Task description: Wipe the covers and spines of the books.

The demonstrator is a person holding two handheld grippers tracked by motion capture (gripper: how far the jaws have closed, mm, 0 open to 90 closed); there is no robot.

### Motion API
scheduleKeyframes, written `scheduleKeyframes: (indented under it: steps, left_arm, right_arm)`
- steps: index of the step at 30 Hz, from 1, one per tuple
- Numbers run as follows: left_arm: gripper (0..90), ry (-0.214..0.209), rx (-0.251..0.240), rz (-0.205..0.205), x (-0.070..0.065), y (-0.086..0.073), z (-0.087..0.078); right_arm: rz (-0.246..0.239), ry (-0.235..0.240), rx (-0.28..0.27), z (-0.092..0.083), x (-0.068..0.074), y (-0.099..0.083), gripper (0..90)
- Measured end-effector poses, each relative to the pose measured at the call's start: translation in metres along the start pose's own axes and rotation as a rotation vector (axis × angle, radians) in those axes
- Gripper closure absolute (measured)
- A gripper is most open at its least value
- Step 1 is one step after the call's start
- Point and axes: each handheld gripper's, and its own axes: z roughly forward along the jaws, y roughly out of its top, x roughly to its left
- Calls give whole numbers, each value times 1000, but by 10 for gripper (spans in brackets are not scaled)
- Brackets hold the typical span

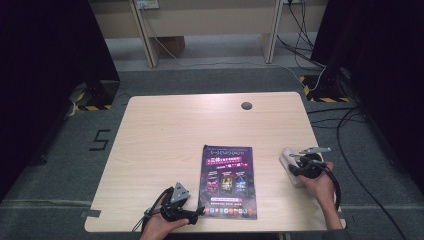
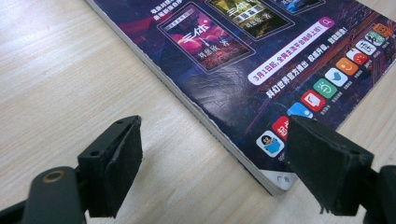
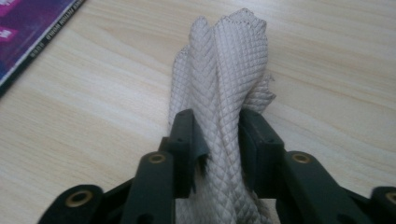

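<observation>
A purple magazine [image 1: 229,181] lies flat near the table's front edge, its cover showing app icons and posters [image 2: 243,60]. My left gripper [image 1: 196,212] rests on the table just left of the magazine's near corner. Its jaws stand open [image 2: 215,140], one on each side of that corner, touching nothing. At the right of the table, my right gripper [image 1: 296,166] is shut on a bunched cream waffle-weave cloth [image 1: 288,159]. In the right gripper view the cloth [image 3: 229,56] rises in folds between the pressing pads [image 3: 217,123], and the magazine's edge [image 3: 32,28] shows at the upper left.
The light wooden table [image 1: 175,130] has a round cable hole [image 1: 246,105] near its far edge. Cables [image 1: 350,125] run over the grey floor to the right. Dark curtains flank both sides. A "5" [image 1: 100,139] is marked on the floor at left.
</observation>
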Motion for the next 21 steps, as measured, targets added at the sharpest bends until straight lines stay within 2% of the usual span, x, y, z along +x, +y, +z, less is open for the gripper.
scheduleKeyframes:
  steps: [2, 3, 6, 11, 15, 16, 17, 18, 19, 20, 21]
  left_arm:
    - [216, -4, 3, -1, -1, 0, 1]
    - [236, -34, 8, -1, -2, 1, 4]
    - [251, -51, 13, 13, -6, 1, 7]
    - [273, -76, 17, 13, -10, 3, 12]
    - [293, -85, 15, 16, -11, 4, 13]
    - [293, -81, 16, 17, -12, 4, 13]
    - [294, -81, 16, 17, -12, 4, 13]
    - [295, -80, 16, 16, -14, 4, 13]
    - [296, -76, 17, 19, -16, 4, 13]
    - [296, -76, 17, 19, -16, 4, 13]
    - [295, -77, 21, 25, -21, 4, 14]
  right_arm:
    - [7, 10, -7, 0, -1, -1, 737]
    - [16, 22, -14, 0, -2, -1, 754]
    - [23, 37, -26, 0, -5, -2, 779]
    - [16, 27, -69, -6, -4, 2, 792]
    - [3, 47, -112, -15, 4, 8, 792]
    - [-20, 64, -140, -19, 12, 13, 792]
    - [-20, 64, -140, -19, 12, 13, 792]
    - [-48, 83, -151, -21, 23, 18, 791]
    - [-58, 95, -154, -21, 29, 20, 790]
    - [-58, 95, -154, -21, 29, 20, 790]
    - [-83, 120, -156, -18, 40, 24, 790]
